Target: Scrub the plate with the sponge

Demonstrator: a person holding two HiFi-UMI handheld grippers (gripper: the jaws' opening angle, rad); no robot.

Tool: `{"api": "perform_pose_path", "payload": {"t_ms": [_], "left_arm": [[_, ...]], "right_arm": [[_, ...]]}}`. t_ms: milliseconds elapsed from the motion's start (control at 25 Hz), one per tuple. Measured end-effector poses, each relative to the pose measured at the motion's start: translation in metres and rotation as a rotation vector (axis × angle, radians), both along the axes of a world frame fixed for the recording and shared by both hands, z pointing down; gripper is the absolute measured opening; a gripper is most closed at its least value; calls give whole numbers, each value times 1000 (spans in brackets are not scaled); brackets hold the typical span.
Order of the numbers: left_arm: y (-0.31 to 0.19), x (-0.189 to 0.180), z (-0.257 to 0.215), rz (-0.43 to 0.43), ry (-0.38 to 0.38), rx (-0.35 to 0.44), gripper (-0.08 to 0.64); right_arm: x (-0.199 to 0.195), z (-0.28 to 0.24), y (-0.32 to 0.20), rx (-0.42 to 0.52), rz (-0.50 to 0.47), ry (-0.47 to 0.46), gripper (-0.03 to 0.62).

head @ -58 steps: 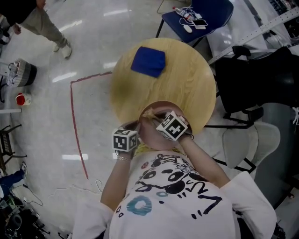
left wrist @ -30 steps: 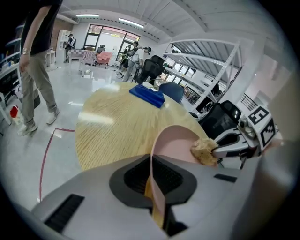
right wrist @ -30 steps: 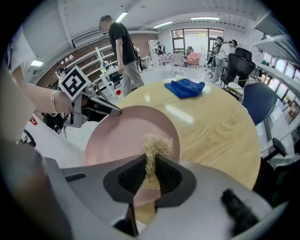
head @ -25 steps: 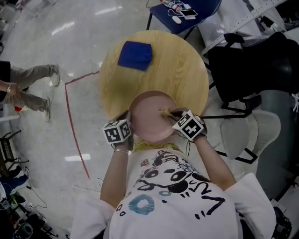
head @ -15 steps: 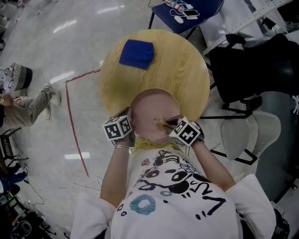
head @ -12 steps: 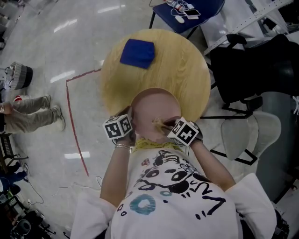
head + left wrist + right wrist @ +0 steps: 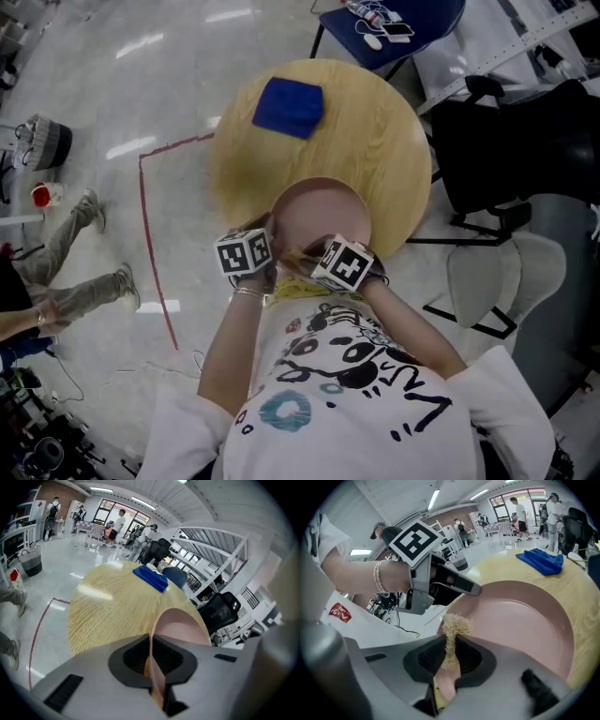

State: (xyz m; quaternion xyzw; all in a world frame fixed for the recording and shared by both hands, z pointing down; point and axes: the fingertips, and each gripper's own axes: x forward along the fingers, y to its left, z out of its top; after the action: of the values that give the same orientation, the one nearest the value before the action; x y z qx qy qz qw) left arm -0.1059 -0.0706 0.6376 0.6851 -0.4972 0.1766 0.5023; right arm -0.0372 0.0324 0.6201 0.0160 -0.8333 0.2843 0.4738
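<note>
A pink plate [image 7: 319, 211] sits at the near edge of the round wooden table [image 7: 375, 141], tilted up a little. My left gripper [image 7: 266, 255] is shut on the plate's left rim [image 7: 154, 634]. My right gripper [image 7: 302, 255] is shut on a tan, fibrous sponge [image 7: 454, 630], whose tuft sticks out past the jaws. The sponge [image 7: 296, 253] rests over the plate's near-left part, close to my left gripper [image 7: 461, 587]. The plate's pink inside [image 7: 520, 620] fills the right gripper view.
A folded blue cloth [image 7: 289, 106] lies at the table's far side, also in the left gripper view [image 7: 151, 577]. A blue chair [image 7: 389, 23] with small items stands beyond the table. Black chairs [image 7: 520, 150] are at the right. A person's legs [image 7: 70, 281] are at the left.
My right gripper has swept the sponge leftward across the plate, from its right side to near my left gripper. The left gripper has kept its hold on the rim.
</note>
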Motion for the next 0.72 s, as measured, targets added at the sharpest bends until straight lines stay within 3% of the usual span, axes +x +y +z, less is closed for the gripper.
{"api": "perform_pose_path", "payload": {"t_ms": [480,720], "left_arm": [[4,-1,-1,49,16,-12,26],[4,-4,-2,31,26,-2,26]], "right_arm": [[-14,-1,-57,66,103,3,67],[-11,-3,-80,136,89,27,67]]}}
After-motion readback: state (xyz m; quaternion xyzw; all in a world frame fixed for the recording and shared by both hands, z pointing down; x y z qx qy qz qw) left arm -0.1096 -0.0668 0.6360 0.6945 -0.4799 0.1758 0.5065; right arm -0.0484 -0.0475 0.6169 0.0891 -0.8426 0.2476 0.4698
